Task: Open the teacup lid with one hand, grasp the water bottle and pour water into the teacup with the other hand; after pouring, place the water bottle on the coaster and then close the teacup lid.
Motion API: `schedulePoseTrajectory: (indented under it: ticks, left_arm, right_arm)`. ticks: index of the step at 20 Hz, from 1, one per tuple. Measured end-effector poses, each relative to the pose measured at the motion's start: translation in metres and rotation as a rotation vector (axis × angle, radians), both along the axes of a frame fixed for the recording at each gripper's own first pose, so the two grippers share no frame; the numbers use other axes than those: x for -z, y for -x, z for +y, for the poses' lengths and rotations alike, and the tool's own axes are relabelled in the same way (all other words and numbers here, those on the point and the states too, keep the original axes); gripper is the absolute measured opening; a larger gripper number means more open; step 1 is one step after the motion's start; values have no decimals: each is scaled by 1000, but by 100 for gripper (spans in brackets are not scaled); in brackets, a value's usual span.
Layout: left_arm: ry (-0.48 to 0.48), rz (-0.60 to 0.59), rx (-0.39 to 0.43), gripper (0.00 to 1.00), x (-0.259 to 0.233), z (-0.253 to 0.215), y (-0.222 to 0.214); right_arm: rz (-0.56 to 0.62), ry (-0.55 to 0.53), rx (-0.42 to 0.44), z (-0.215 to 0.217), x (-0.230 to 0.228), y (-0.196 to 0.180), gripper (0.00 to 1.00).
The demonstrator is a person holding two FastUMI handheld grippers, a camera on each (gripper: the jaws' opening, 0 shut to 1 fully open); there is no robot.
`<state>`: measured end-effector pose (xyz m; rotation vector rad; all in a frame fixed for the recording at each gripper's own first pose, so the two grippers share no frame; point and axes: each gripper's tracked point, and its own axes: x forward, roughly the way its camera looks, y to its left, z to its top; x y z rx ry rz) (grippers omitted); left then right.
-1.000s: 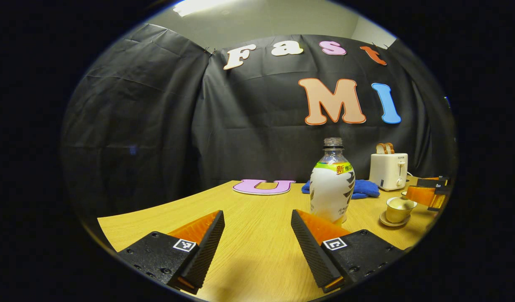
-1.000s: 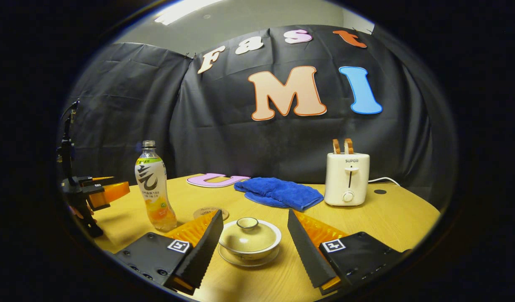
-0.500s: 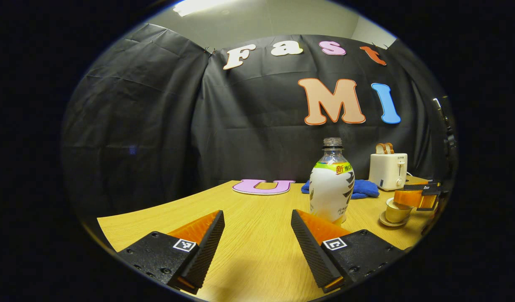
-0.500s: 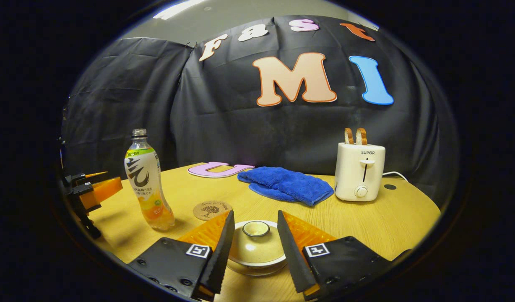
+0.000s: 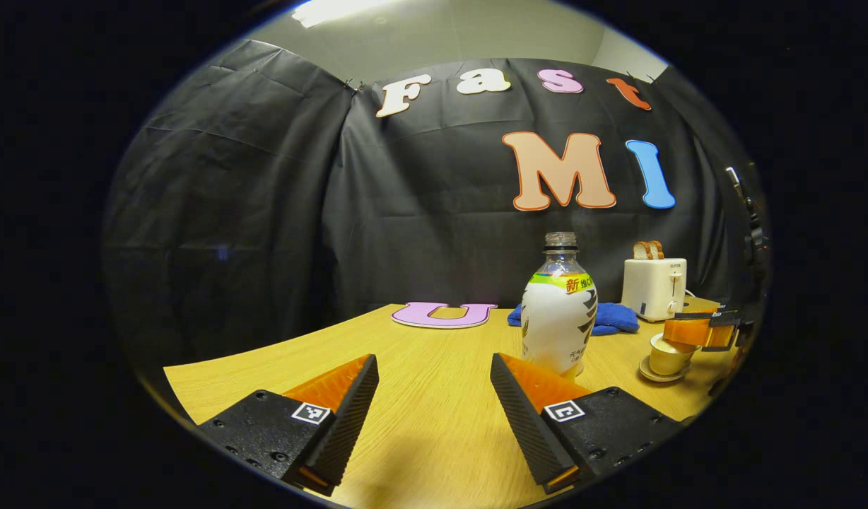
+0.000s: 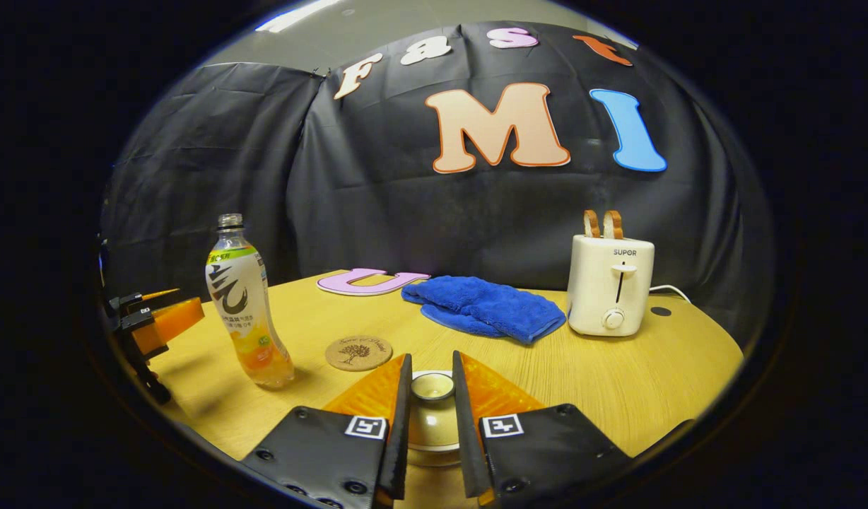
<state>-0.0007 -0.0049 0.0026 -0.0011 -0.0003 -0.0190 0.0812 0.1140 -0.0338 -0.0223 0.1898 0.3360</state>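
Observation:
In the right gripper view the cream teacup lid (image 6: pixel 430 423) sits on its cup, low in the middle. My right gripper (image 6: pixel 431 362) has both fingers pressed against the lid's small knob (image 6: pixel 432 386). The bottle (image 6: pixel 246 304), uncapped and holding pale liquid, stands upright to the left, with a round cork coaster (image 6: pixel 358 352) between it and the cup. In the left gripper view my left gripper (image 5: pixel 432 357) is open over bare table, and the bottle (image 5: pixel 560 311) stands just beyond its right finger. The teacup (image 5: pixel 666 355) on its saucer is at far right, under the right gripper (image 5: pixel 702 331).
A white toaster (image 6: pixel 609 284) with bread slices stands at the back right. A blue cloth (image 6: pixel 485 308) lies mid-table behind the coaster. The left gripper (image 6: pixel 157 322) hovers at the wooden table's (image 6: pixel 660 375) left edge. Black cloth walls close the booth behind.
My right gripper came forward and down over the teacup, and its fingers narrowed from wide open until they met the lid's knob. The left gripper and the bottle stayed put.

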Motion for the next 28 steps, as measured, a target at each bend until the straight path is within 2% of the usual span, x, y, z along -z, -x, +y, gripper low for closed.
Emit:
schedulePoseTrajectory:
  ticks: [13, 24, 28]
  left_arm:
    - [0, 0, 1, 94, -1, 0, 0]
    - [0, -1, 35, 93, -1, -5, 2]
    - [2, -4, 126, 93, -1, -24, 3]
  right_arm:
    - [-84, -18, -11, -3, -13, 13, 34]
    - [-158, -50, 55, -36, -28, 46, 35]
    - [-172, -47, 115, -56, -31, 56, 35]
